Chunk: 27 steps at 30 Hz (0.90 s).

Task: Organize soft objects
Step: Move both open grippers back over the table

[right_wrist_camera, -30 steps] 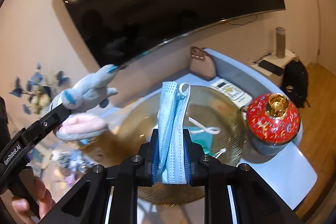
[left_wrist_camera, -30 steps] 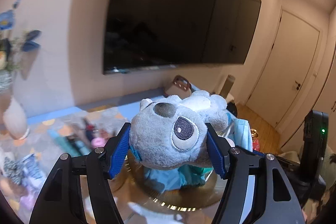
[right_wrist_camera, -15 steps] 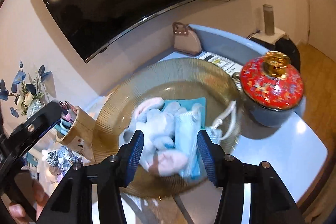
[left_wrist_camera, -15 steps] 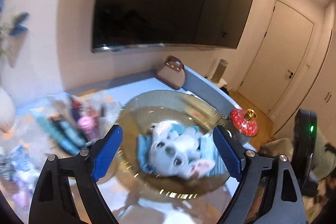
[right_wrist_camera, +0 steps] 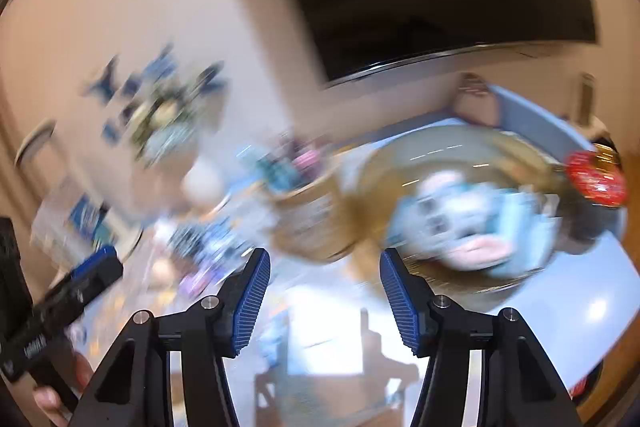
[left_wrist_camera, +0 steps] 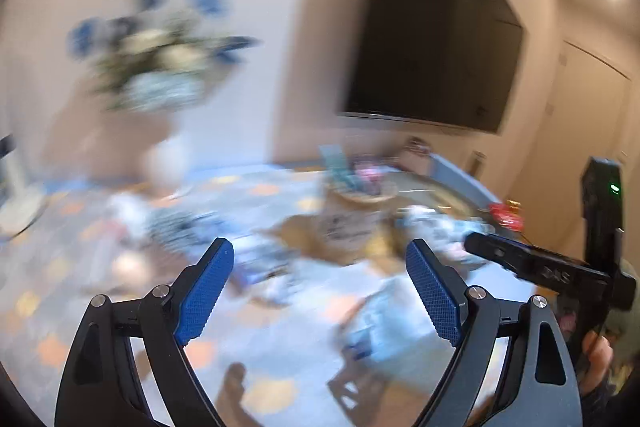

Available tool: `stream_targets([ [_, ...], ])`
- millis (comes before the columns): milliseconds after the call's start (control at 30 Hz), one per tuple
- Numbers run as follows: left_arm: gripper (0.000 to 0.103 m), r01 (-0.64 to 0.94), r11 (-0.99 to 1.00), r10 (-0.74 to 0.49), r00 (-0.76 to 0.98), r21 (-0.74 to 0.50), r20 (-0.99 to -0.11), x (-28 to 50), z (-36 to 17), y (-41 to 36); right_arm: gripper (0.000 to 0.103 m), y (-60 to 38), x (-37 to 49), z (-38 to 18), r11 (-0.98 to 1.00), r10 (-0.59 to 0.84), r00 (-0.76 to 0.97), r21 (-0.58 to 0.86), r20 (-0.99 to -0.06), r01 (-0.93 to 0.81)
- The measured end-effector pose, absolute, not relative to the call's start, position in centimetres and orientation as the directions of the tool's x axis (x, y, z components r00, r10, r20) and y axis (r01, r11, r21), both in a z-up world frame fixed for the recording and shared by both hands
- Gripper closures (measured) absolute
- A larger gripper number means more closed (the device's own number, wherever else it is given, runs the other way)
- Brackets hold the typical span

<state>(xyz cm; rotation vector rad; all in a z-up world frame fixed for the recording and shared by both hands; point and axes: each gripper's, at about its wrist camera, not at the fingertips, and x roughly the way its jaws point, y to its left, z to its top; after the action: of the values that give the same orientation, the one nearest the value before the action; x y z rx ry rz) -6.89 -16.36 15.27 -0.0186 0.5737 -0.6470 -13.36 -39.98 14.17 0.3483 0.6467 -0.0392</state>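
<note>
Step (judged): drop-off done, hunt for next soft item. Both views motion-blurred.

- Left gripper (left_wrist_camera: pixel 320 291): jaws wide apart, nothing held.
- Right gripper (right_wrist_camera: pixel 325 297): jaws wide apart, nothing held.
- Plush toy (right_wrist_camera: pixel 460 223): 1, lies in gold dish (right_wrist_camera: pixel 440 147), pale-blue cloth beside it; count of cloths can't tell.
- Red lidded jar (right_wrist_camera: pixel 596 179): 1, just beside dish.
- TV (left_wrist_camera: pixel 432 47): 1, on wall.
- Flower vase (left_wrist_camera: pixel 160 75): 1.

Next move needs: a steady view, pick a target on the cluttered table (left_wrist_camera: pixel 280 307), line jaws around it.

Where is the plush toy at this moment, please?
In the right wrist view the plush toy lies in the ribbed amber dish, at the right of the picture, beside the red lidded jar. Neither gripper holds it.
</note>
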Motion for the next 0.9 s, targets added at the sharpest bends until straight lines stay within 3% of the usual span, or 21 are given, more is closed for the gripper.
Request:
stream_targets([
  [233, 0.016, 0.337, 0.922, -0.384, 0.74, -0.191, -0.552, -6.5, 10.6, -4.6, 0.047, -29.2, -9.8, 9.7, 0.973, 0.168, 0.72, 0.232, -0.673, -0.011],
  [400, 0.016, 0.235, 0.957, -0.289, 0.705, -0.171, -0.648, -4.5, 4.9, -1.7, 0.047, -24.6, -7.8, 5.0, 0.98, 0.189, 0.656, 0.179, -0.731, -0.083],
  [567, 0.016, 0.17, 0.958, -0.285, 0.66, -0.231, -0.695, -3.5, 1.6, 0.0, 0.047, -22.2, -6.9, 1.0, 0.983, 0.186, 0.605, 0.14, -0.774, -0.122],
  [667, 0.016, 0.125, 0.96, -0.267, 0.685, -0.252, -0.678, -3.7, 1.6, 0.9, 0.046, -22.3, -6.5, 0.2, 0.983, 0.186, 0.588, 0.143, -0.787, -0.118],
  [733, 0.016, 0.111, 0.956, -0.273, 0.674, -0.271, -0.687, -3.6, 1.2, 1.3, 0.028, -22.3, -6.7, 0.1, 0.98, 0.197, 0.594, 0.154, -0.78, -0.122],
  [767, 0.016, 0.105, 0.955, -0.273, 0.672, -0.276, -0.689, -3.5, 1.2, 1.4, 0.024, -22.3, -6.6, -0.1, 0.981, 0.194, 0.591, 0.156, -0.783, -0.116],
  [900, 0.016, 0.083, 0.958, -0.262, 0.649, -0.276, -0.714, -2.9, 0.6, 1.4, 0.022, -22.0, -6.9, 0.0, 0.98, 0.197, 0.592, 0.145, -0.781, -0.133],
])
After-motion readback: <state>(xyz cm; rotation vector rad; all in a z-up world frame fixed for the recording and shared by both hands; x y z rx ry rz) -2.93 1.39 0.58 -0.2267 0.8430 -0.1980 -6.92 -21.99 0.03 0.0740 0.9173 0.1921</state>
